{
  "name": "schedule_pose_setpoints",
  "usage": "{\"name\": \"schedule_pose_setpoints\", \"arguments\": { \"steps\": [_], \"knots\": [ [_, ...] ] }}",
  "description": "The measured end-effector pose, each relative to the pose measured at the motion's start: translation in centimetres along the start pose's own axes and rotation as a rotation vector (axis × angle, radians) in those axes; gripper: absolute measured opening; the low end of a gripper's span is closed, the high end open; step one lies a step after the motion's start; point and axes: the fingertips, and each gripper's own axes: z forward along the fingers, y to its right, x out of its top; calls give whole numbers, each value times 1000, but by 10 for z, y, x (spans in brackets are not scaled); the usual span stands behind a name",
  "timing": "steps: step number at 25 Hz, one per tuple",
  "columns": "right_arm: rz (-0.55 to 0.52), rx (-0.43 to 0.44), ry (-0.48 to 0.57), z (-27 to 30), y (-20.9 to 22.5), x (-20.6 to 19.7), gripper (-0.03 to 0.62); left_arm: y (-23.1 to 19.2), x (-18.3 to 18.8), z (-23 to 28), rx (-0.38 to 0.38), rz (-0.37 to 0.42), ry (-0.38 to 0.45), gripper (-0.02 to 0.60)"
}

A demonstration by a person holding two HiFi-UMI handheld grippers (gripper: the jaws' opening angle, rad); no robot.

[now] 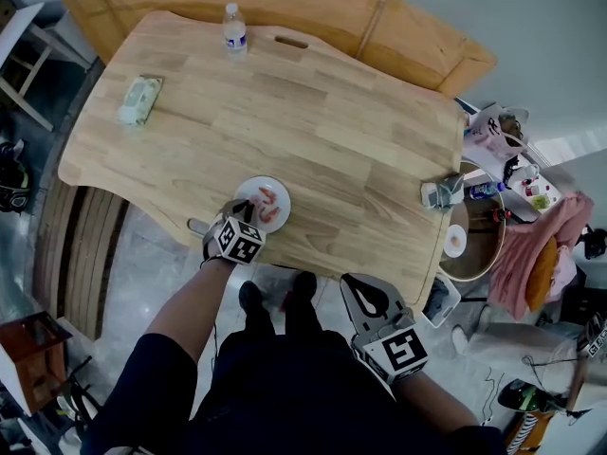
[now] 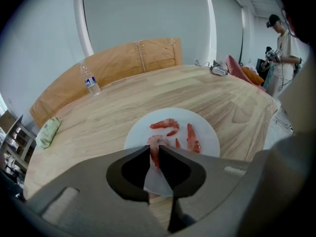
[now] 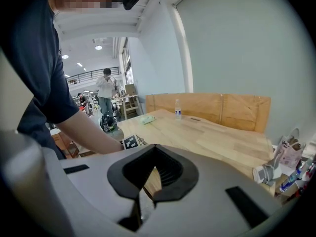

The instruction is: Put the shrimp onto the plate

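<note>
A white plate point(image 1: 277, 190) sits near the front edge of the wooden table point(image 1: 285, 121). In the left gripper view two whole red shrimp point(image 2: 165, 125) and a small piece lie on the plate point(image 2: 207, 132). My left gripper point(image 1: 248, 212) hovers over the plate's near side. Its jaws point(image 2: 154, 150) are shut on a pale pink shrimp point(image 2: 157, 143) that sticks out past the tips. My right gripper point(image 1: 370, 301) is held off the table by the person's body, with its jaws point(image 3: 143, 194) shut and nothing between them.
A water bottle point(image 1: 234, 29) stands at the far edge and a green packet point(image 1: 140, 100) lies far left. A grey device point(image 1: 443, 192) rests on the right edge. Beyond it is a small cluttered round table point(image 1: 474, 245). A person point(image 2: 281, 48) stands at the right.
</note>
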Motion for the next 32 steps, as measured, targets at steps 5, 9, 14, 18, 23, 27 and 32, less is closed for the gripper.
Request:
{"name": "schedule_pose_setpoints", "arguments": {
  "steps": [5, 9, 14, 18, 23, 27, 32],
  "knots": [
    [4, -5, 2, -3, -2, 1, 9, 1, 2, -2, -23, -18, 11, 71],
    [-2, 0, 4, -4, -5, 3, 9, -2, 6, -8, -24, -30, 29, 78],
    [-3, 9, 27, -1, -12, 4, 9, -9, 15, -27, -5, -55, 88, 78],
    [7, 16, 41, 2, -22, 7, 9, -7, 24, -60, 0, -74, 167, 78],
    [-6, 34, 78, 4, -38, 18, 9, 3, 34, -104, -10, -89, 247, 78],
    [-15, 44, 96, 3, -50, 23, 9, 17, 44, -141, -27, -85, 311, 78],
    [-24, 56, 114, 3, -66, 28, 9, 37, 57, -196, -70, -78, 388, 77]
  ]
}}
